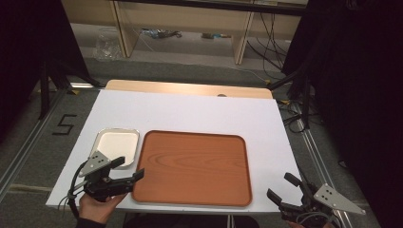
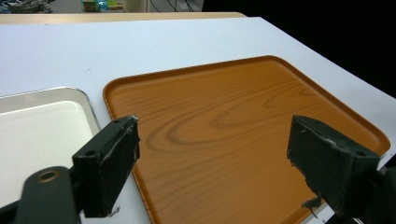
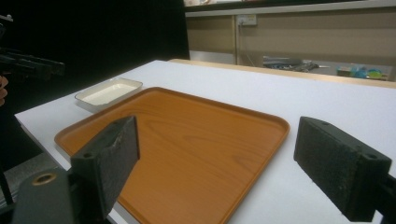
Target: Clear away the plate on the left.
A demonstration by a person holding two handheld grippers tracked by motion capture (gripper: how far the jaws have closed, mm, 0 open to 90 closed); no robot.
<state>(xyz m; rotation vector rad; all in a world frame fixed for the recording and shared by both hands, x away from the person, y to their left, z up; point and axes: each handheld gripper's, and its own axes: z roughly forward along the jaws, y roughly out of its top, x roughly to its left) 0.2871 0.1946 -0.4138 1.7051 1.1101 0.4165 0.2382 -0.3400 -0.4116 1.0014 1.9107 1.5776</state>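
The wooden tray (image 1: 192, 167) is lying empty at the bench's (image 1: 190, 111) near edge, a small white tray (image 1: 116, 147) just beside its left side, apparently awaiting things. The left hand-held gripper (image 1: 127, 168) is hovering wide open, holding nothing, by the wooden tray's near-left corner. The right hand-held gripper (image 1: 283, 185) is hanging equally open and empty off the bench's near-right corner.
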